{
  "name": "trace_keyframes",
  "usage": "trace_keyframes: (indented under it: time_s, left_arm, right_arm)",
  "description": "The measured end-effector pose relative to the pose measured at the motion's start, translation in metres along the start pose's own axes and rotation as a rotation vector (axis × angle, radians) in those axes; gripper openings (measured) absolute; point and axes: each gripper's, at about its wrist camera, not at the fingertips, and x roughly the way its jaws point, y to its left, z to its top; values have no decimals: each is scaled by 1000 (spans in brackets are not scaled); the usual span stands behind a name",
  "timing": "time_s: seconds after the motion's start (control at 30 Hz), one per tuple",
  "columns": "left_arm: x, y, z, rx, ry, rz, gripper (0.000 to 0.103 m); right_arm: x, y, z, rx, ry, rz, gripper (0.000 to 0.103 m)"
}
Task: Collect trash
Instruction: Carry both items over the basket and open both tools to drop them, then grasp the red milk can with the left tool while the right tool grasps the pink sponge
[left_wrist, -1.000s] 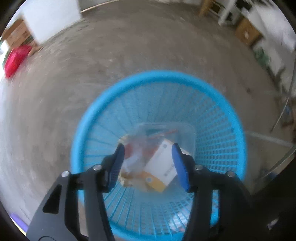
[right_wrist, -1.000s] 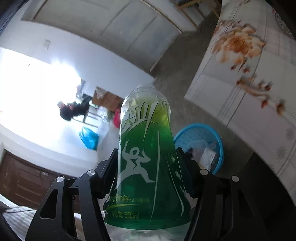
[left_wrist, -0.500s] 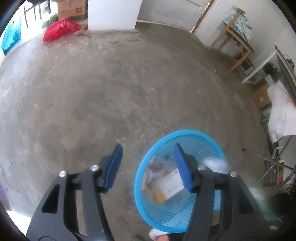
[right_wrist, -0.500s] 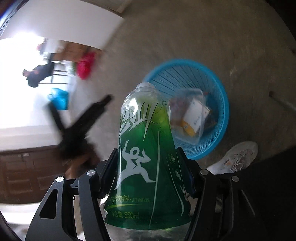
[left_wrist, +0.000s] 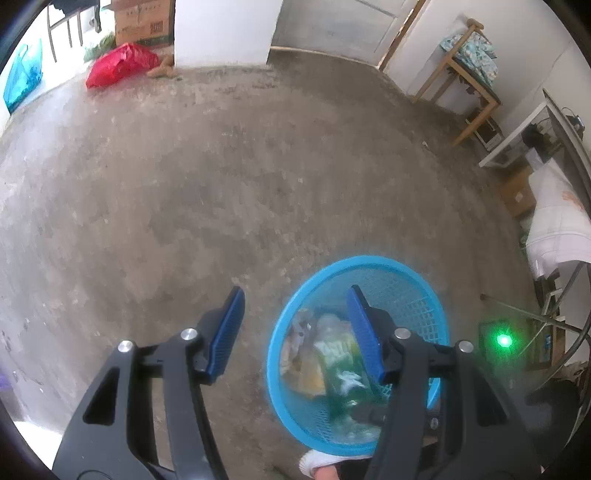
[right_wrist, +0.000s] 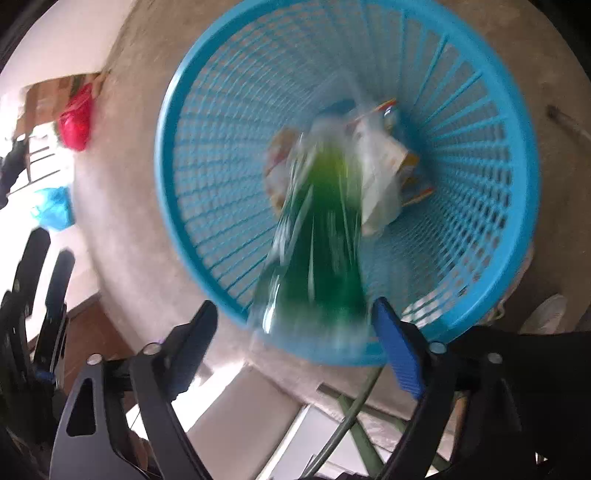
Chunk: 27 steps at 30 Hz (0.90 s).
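Right gripper (right_wrist: 295, 350): jaws just opened wide, green bottle (right_wrist: 321, 258) blurred between them, unpressed.
Bottle label: unreadable.
Basket (right_wrist: 177, 206): blue, frame centre.
Left gripper (left_wrist: 295, 332): apart, empty.

Glossy plastic basket (right_wrist: 192, 206) on rough concrete floor (left_wrist: 221, 177).

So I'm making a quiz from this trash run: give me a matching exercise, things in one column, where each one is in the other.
Things:
1. green bottle
2. red bag
3. left gripper
4. cardboard box

Places:
A. by the far white wall
B. open over bare floor and the basket rim
C. dropping into the blue basket
D. under the clothed table

Pairs: 1-C, 2-A, 3-B, 4-D
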Motion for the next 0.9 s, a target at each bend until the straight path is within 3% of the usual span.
trace_keyframes:
  time_s: [0.1, 0.37, 0.53, 0.67, 0.77, 0.9]
  left_arm:
    - [-13, -4, 5, 2, -27, -9, 54]
    - [-83, -55, 43, 122, -211, -91, 54]
    - [-140, -111, 56, 259, -326, -193, 55]
    - [-176, -148, 62, 344, -349, -309, 55]
    - [-201, -182, 72, 399, -298, -374, 60]
    - [-231, -232, 72, 492, -239, -580, 60]
  right_arm:
    - [-19, 12, -14, -84, -65, -48, 87]
    - [-96, 37, -61, -272, -203, -86, 92]
    - [-150, 44, -93, -293, -294, 60, 92]
    - [-195, 46, -125, -315, -395, 109, 92]
    - [-243, 30, -147, -279, -531, 172, 92]
    - [-298, -4, -168, -216, -663, 216, 92]
